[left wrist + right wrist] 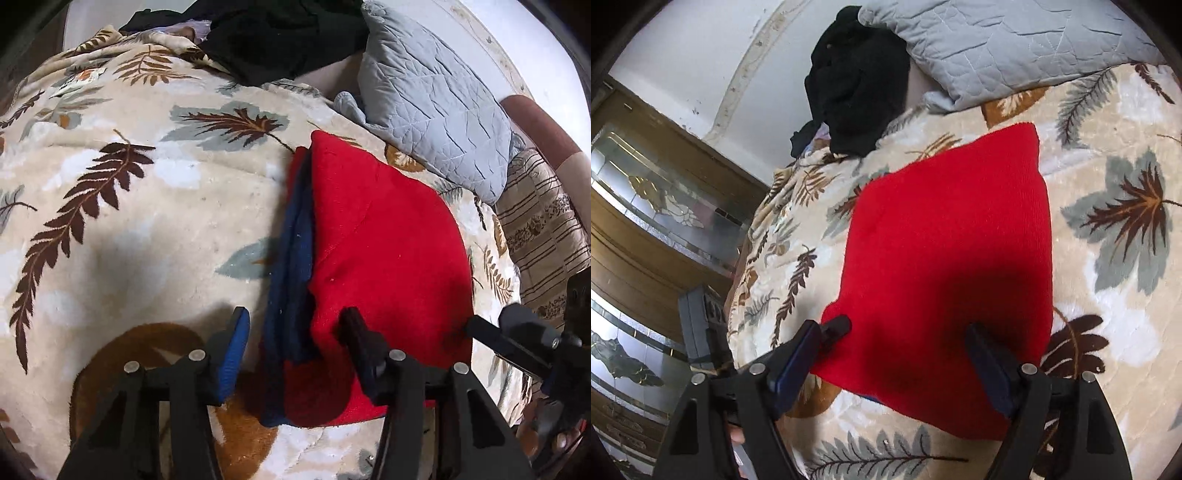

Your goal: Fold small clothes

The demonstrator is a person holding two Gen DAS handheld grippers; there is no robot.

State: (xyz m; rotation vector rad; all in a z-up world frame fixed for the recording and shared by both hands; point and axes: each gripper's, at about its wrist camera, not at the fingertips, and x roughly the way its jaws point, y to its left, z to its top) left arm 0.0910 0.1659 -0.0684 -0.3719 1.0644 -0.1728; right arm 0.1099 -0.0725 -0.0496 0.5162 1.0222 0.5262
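Note:
A folded red knit garment (388,236) lies flat on the leaf-patterned blanket (129,221), with a dark blue layer (291,266) showing along its left edge. My left gripper (295,328) is open over the garment's near edge. Its blue-padded finger (236,343) stands on the blanket clear of the cloth, and the other finger rests on the red fabric. In the right wrist view the red garment (949,240) fills the middle, and my right gripper (897,343) stands open and wide above its near end. The right gripper (517,332) also shows beside the garment's right edge.
A grey quilted pillow (436,99) and a heap of black clothes (273,40) lie at the far side of the bed. A striped cover (543,236) hangs at the right. A wooden cabinet with glass panels (653,206) stands past the bed's edge.

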